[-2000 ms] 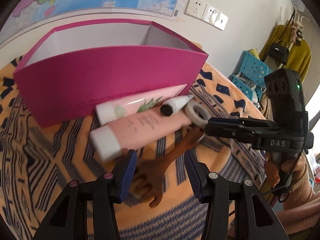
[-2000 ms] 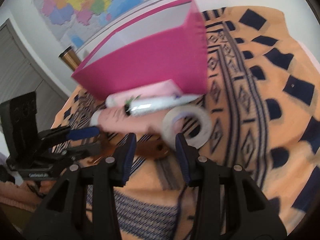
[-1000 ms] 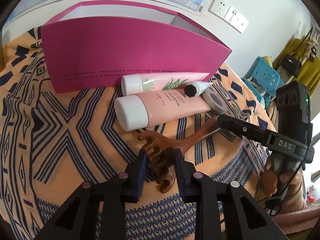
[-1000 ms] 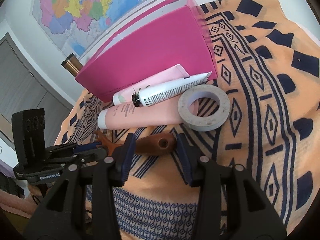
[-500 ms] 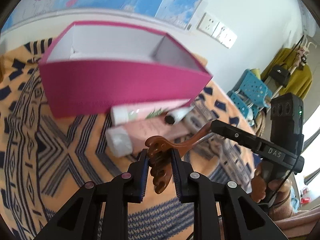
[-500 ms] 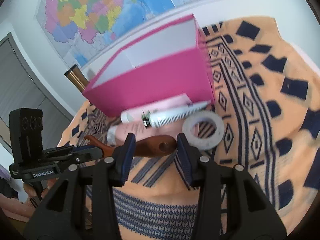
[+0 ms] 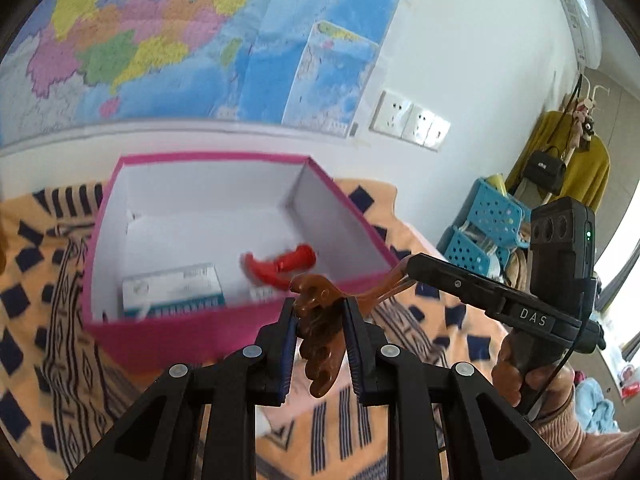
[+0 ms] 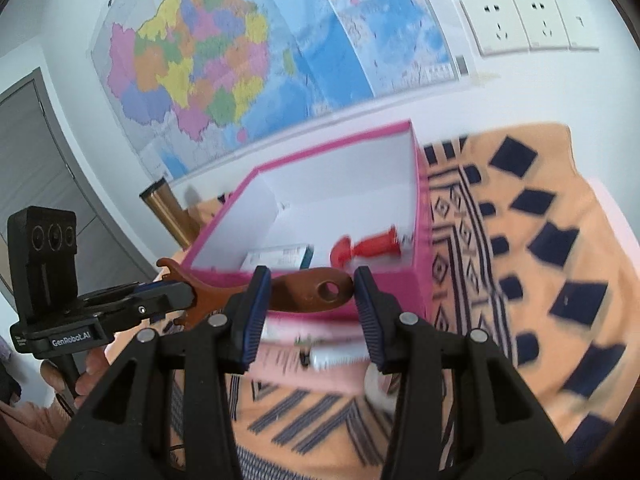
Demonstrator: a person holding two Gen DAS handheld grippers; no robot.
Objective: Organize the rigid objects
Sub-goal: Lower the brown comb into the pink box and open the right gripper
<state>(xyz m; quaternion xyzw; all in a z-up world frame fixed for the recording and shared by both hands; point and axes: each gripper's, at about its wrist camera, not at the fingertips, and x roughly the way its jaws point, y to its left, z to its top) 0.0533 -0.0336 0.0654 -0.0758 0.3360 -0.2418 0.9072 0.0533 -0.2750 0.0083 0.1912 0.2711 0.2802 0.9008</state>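
On my left wrist camera, my left gripper (image 7: 320,320) is clamped on the clawed head of the brown wooden massager (image 7: 320,330), its blue pads pressed to either side of the prongs. The massager is held up off the orange patterned cloth (image 7: 36,308), just in front of the near wall of the pink box (image 7: 180,332). Its handle runs off to the right into the fingers of my right gripper (image 7: 412,270), where I see it disappear between them. Inside the box I see a white carton (image 7: 172,288) lying on the floor near the front wall and a red plastic piece (image 7: 284,264) beside it to the right, blurred. A wall map (image 7: 160,40) and white sockets (image 7: 408,124) hang behind the box, and a blue basket (image 7: 488,220) stands at the right.

On my right wrist camera, my right gripper (image 8: 312,290) has its jaws closed against the rounded end of the massager (image 8: 312,290), the end with the hole in it, one pad touching each side. The handle stretches left to my left gripper (image 8: 176,292), which grips the far end. The massager hangs level with the front rim of the pink box (image 8: 420,292), between me and it. The white carton (image 8: 280,258) and the red piece (image 8: 368,248) lie inside. Below the massager, on the cloth (image 8: 560,240), I make out a pink tube (image 8: 296,364), a white tube (image 8: 336,356) and a roll of tape (image 8: 380,388), all blurred.
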